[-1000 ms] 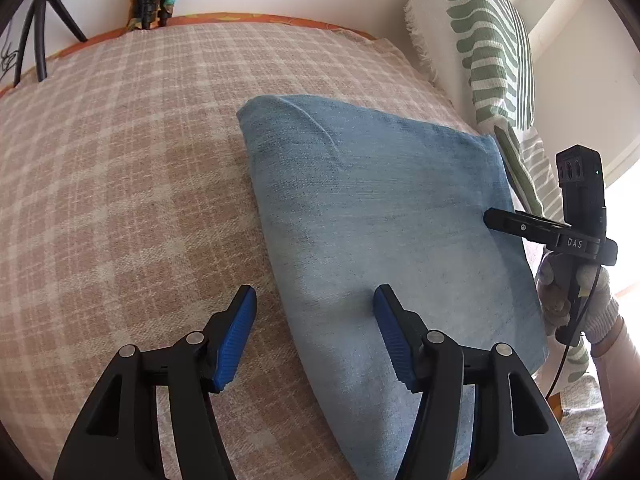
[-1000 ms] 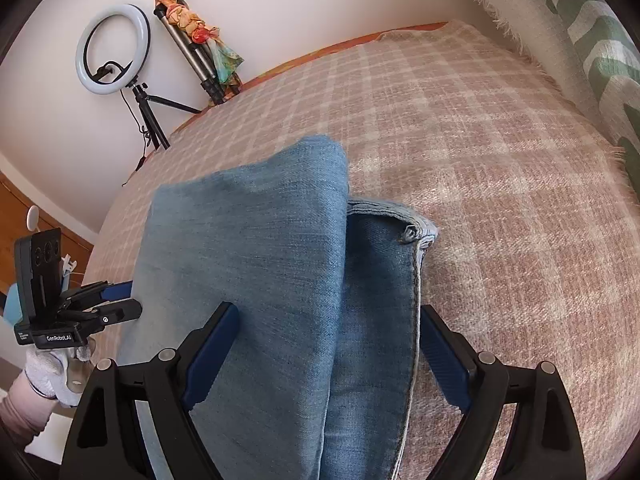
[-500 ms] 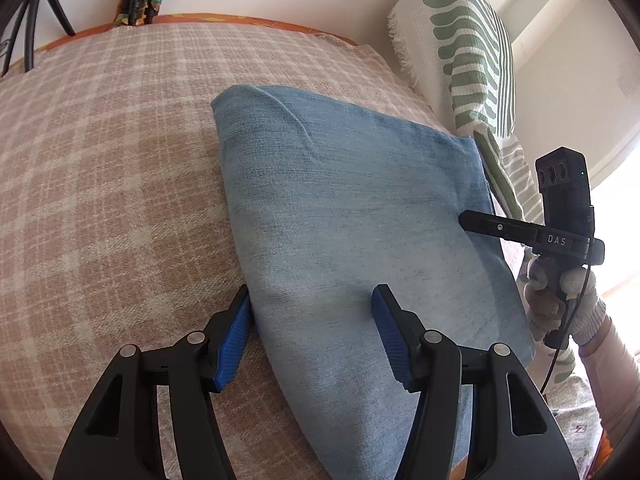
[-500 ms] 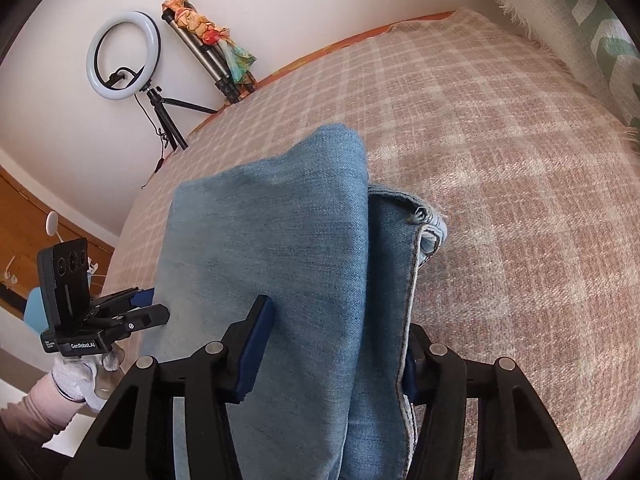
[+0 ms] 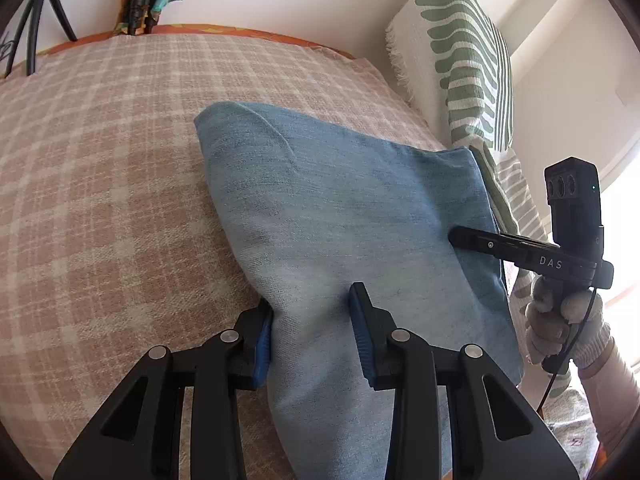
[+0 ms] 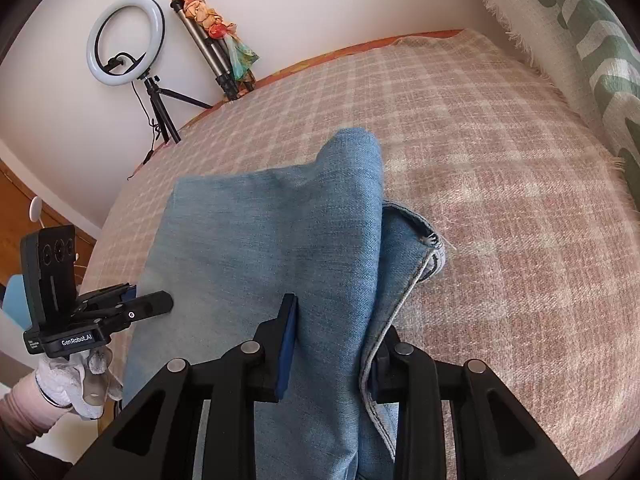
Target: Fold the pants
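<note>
The folded pants (image 5: 352,216) lay on the checked bed (image 5: 100,184), filling the centre of both views. The left gripper (image 5: 312,332) pinched their near edge at the lower centre of its frame, and the right gripper (image 6: 332,344) was clamped likewise on the opposite edge's layers.

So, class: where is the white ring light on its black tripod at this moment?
In the right wrist view, the white ring light on its black tripod stands upper left against the wall, beyond the checked pink bedspread, left of a folded tripod.
</note>
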A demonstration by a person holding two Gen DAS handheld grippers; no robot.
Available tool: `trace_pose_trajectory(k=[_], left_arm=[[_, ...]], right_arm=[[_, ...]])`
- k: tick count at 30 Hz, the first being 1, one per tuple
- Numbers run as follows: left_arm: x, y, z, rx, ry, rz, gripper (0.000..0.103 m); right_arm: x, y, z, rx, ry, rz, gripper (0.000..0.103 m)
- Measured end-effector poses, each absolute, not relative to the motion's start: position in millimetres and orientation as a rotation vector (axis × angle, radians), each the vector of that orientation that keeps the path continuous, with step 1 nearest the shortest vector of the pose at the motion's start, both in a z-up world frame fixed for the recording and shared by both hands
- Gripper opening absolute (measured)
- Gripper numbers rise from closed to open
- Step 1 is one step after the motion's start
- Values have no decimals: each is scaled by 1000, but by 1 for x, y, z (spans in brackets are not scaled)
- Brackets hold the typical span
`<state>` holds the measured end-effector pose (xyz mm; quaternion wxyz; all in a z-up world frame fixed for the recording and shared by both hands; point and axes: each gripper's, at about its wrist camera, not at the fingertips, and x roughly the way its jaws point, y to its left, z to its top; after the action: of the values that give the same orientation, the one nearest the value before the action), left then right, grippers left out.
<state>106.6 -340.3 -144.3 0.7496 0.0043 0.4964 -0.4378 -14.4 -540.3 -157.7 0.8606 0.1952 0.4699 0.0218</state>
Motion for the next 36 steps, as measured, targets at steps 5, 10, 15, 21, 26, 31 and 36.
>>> trace_pose_trajectory(k=[5, 10, 15, 21, 26, 31, 36], left_arm=[[98, -344, -129, 70, 1015, -994, 19], [104, -343, -117, 6, 1021, -1030, 15], [107, -348, -102, -16, 993, -1066, 14], [131, -364, -83, -37, 960, -1088, 13], [171, -389, -59, -37, 899, -1078, 13], [220, -413, -50, -59, 879, -1027, 13], [267, -432, -50, -99, 872, -964, 12]], right_arm=[[-15, -528, -143, 349, 970, 10, 23], [-16, -522, -120, 325, 919, 9, 22], [-10, -516, -94, 290, 870, 11, 18], [19, -526, -70, 243, 820, -5, 17], [62, -537, -49, 219, 766, -33, 17], [116, -551, -42, 197, 742, -60, 17], [175, -565, -42, 169, 741, -74, 17]])
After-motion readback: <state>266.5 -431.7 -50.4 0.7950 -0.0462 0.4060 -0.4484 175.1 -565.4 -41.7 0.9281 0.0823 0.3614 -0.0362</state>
